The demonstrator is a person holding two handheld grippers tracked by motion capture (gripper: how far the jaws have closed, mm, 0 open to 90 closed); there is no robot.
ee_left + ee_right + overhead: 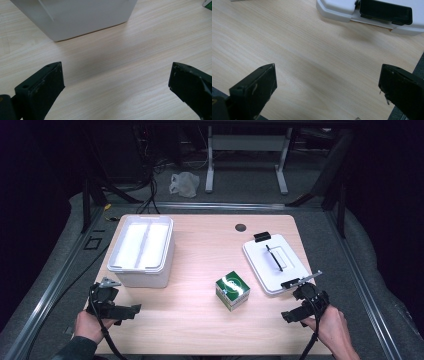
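A white plastic bin [141, 251] stands open at the table's left. Its white lid [275, 262], with black clips and a black handle, lies flat at the right. Between them sits a small green and white box [232, 290]. My left gripper [131, 311] rests near the front left corner, jaws wide open over bare wood, with the bin's lower wall [75, 17] just ahead. My right gripper [290, 316] sits near the front right, open and holding nothing, and the lid's edge with a black clip [385, 11] lies just beyond it.
The wooden table [200, 320] has a round cable hole [240, 227] at the back. Behind the table, a white bag [184, 184] lies on the dark floor by a desk frame [247, 150].
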